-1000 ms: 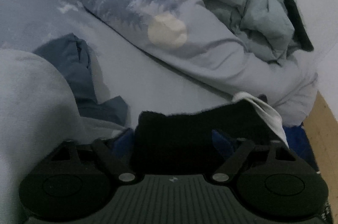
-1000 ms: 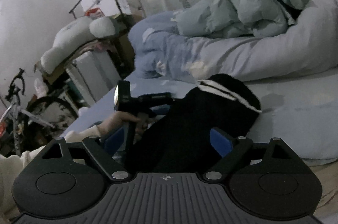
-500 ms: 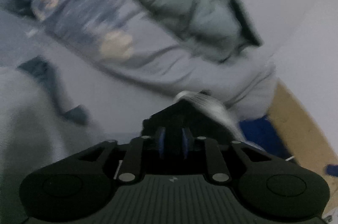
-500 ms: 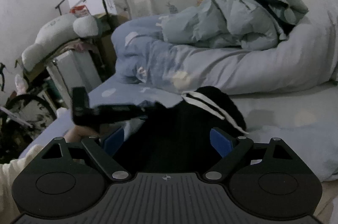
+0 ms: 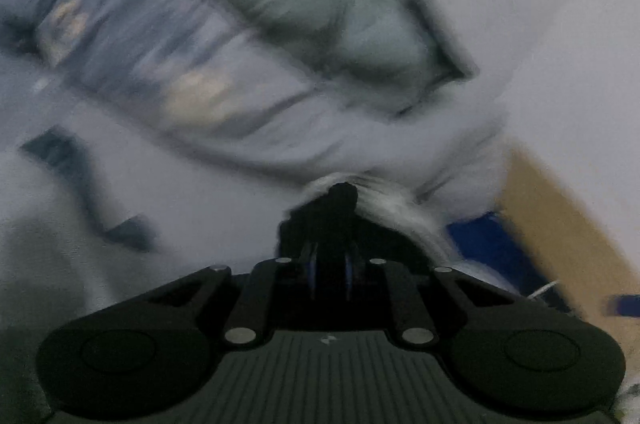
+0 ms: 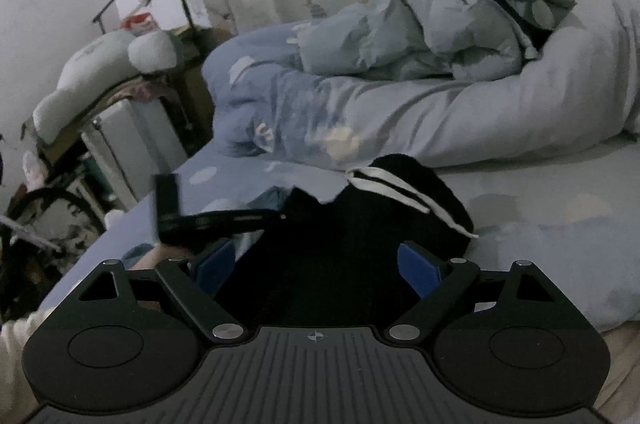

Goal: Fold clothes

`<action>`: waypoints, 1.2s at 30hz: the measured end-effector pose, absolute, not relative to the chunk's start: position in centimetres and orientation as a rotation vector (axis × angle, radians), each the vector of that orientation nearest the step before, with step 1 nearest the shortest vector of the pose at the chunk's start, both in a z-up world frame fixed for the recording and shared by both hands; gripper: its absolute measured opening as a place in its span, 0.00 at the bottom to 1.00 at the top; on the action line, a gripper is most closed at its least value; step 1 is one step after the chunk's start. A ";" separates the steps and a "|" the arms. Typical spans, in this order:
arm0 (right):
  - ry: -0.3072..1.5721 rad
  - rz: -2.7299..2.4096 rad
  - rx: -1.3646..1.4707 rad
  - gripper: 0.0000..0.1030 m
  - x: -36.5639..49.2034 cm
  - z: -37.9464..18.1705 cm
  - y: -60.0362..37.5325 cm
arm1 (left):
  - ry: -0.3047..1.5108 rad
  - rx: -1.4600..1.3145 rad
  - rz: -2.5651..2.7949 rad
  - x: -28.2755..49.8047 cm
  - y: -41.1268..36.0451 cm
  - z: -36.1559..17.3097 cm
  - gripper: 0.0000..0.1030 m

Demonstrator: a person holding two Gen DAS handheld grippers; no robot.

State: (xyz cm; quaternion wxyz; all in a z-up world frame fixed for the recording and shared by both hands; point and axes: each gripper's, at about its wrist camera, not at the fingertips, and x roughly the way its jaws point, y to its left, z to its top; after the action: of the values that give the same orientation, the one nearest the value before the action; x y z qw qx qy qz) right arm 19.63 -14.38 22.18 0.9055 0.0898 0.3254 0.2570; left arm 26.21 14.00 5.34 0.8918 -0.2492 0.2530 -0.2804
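Since about a sec ago the left tool went from spread wide over the black garment to pinched nearly together on a bunch of its cloth, w/ the blue pads only a thin gap apart and dark fabric poking up between them. Left view was super blurry, so that tool was swinging fast, prob lifting or dragging the edge. Right tool was wide, pads either side of the garment's dark bulk, not gripping anything afaict. Garment itself lay crumpled on the bed near the front edge, white drawstring trailing across its top, right in front of the rolled-up duvet and the grey-green jacket piled on that. From the right view you could see the left tool coming in from the left side, held by a hand in a pale sleeve. My guess: it was the grab-and-spread bit of the fold, or carrying one edge over, can't say which. Next move prob needed the right tool to close on another edge or corner so the cloth could be pulled taut btw both, w/o the drawstring snagging.
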 end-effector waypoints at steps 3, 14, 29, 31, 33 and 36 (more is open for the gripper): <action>0.674 0.525 0.219 0.88 20.2 21.8 -13.9 | 0.393 -0.469 -0.705 22.1 10.9 8.2 0.14; 0.766 0.439 0.504 0.45 23.5 16.5 -15.7 | 0.306 -0.228 -0.852 15.7 2.3 8.1 0.18; 0.782 0.305 0.580 0.17 16.4 13.0 -23.3 | 0.461 -0.488 -0.589 25.8 12.5 10.3 0.83; 0.790 0.274 0.599 0.17 15.0 12.4 -24.7 | 0.514 -0.520 -0.606 28.7 11.6 9.9 0.82; 0.807 0.239 0.621 0.17 13.7 11.3 -26.2 | 0.543 -0.502 -0.635 30.9 9.5 9.8 0.82; 0.863 0.195 0.652 0.17 12.0 8.8 -27.9 | 0.597 -0.359 -0.733 33.3 4.2 9.4 0.82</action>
State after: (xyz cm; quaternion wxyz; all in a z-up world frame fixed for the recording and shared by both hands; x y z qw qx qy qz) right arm 11.96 -27.87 8.80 0.8528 0.3099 0.4100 0.0925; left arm 33.26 4.23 9.42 0.8748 -0.1721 0.2858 -0.3512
